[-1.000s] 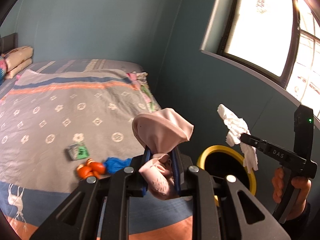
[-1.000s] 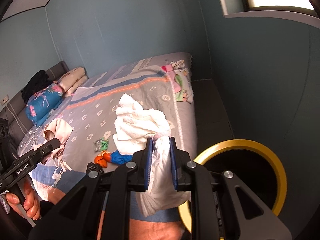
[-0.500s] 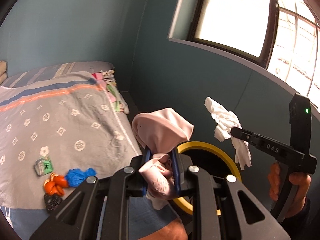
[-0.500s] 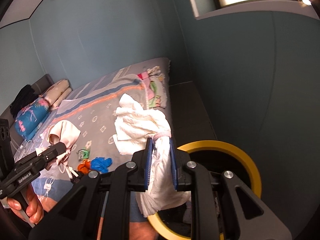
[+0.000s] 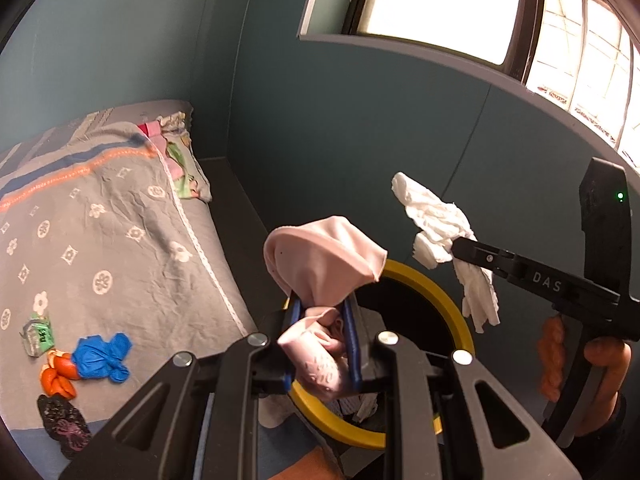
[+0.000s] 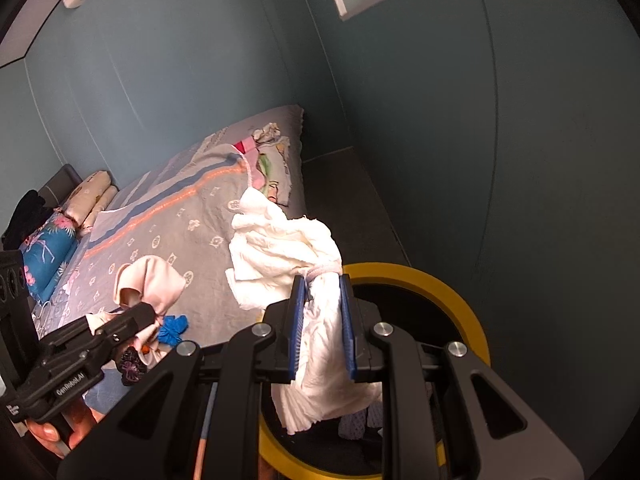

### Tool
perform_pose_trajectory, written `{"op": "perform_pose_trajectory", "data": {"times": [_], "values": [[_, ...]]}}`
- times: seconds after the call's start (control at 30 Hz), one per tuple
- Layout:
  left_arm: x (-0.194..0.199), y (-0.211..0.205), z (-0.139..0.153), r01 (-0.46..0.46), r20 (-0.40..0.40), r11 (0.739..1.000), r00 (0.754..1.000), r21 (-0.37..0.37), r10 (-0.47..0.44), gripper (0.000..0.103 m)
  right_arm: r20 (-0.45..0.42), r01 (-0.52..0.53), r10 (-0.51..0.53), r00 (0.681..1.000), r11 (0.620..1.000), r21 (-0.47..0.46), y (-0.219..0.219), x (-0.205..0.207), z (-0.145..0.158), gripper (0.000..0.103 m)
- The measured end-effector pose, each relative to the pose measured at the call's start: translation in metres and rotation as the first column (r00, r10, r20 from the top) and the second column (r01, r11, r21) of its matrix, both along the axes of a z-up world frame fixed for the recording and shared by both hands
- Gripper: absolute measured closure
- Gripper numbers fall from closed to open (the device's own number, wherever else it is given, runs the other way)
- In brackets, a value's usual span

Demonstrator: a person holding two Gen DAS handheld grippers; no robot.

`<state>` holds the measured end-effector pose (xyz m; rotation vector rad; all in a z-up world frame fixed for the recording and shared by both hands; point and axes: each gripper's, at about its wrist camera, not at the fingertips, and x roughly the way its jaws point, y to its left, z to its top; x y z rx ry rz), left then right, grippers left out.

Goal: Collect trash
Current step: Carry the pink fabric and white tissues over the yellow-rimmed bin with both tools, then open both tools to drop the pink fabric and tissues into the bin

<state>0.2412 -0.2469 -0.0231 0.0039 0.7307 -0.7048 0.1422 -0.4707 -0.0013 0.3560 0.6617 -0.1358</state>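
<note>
My left gripper (image 5: 322, 312) is shut on a pale pink face mask (image 5: 320, 264), held over the near rim of a round bin with a yellow rim (image 5: 452, 304). My right gripper (image 6: 322, 284) is shut on a crumpled white tissue (image 6: 280, 248), held above the same bin (image 6: 452, 292). The right gripper with the tissue (image 5: 440, 220) also shows in the left wrist view, above the bin's far side. The left gripper with the mask (image 6: 148, 284) shows at lower left of the right wrist view. Some white and patterned trash lies inside the bin.
A bed with a grey patterned cover (image 5: 100, 240) lies to the left. On it lie a blue crumpled glove (image 5: 102, 356), orange peel (image 5: 56, 376), a green wrapper (image 5: 38, 332) and a black patterned piece (image 5: 62, 420). Teal walls stand close behind the bin.
Both grippers have swung right, away from the bed and toward the bin, still holding the mask and the tissue. The bin now sits under both of them.
</note>
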Motion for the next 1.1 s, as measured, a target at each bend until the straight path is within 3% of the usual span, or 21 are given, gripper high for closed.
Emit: {"op": "perform_pose_trajectory", "data": {"times": [0.57, 0.63, 0.7, 0.83, 0.9, 1.1], "values": [[0.027, -0.058, -0.062, 0.058, -0.140, 0.998, 0.988, -0.004, -0.058, 0.083, -0.088, 0.070, -0.064, 0.994, 0.996, 0.060, -0.041, 0.011, -0.054, 0.085], [0.026, -0.061, -0.064, 0.058, -0.148, 0.998, 0.987, -0.007, -0.058, 0.076, -0.090, 0.074, -0.067, 0.994, 0.995, 0.072, -0.045, 0.010, -0.057, 0.084], [0.026, -0.061, -0.065, 0.061, -0.155, 0.998, 0.986, -0.015, -0.063, 0.062, -0.091, 0.089, -0.082, 0.992, 0.993, 0.080, -0.048, 0.010, -0.059, 0.081], [0.021, -0.055, -0.061, 0.059, -0.131, 0.998, 0.989, -0.016, -0.061, 0.051, -0.094, 0.114, -0.106, 0.990, 0.989, 0.089, -0.053, 0.010, -0.062, 0.076], [0.021, -0.050, -0.060, 0.053, -0.133, 0.998, 0.990, -0.024, -0.055, 0.043, -0.090, 0.119, -0.110, 0.990, 0.988, 0.099, -0.053, 0.009, -0.062, 0.066], [0.022, -0.030, -0.052, 0.007, -0.128, 0.999, 0.992, -0.035, -0.012, 0.035, -0.084, 0.111, -0.103, 0.991, 0.989, 0.100, -0.047, 0.009, -0.059, 0.065]]}}
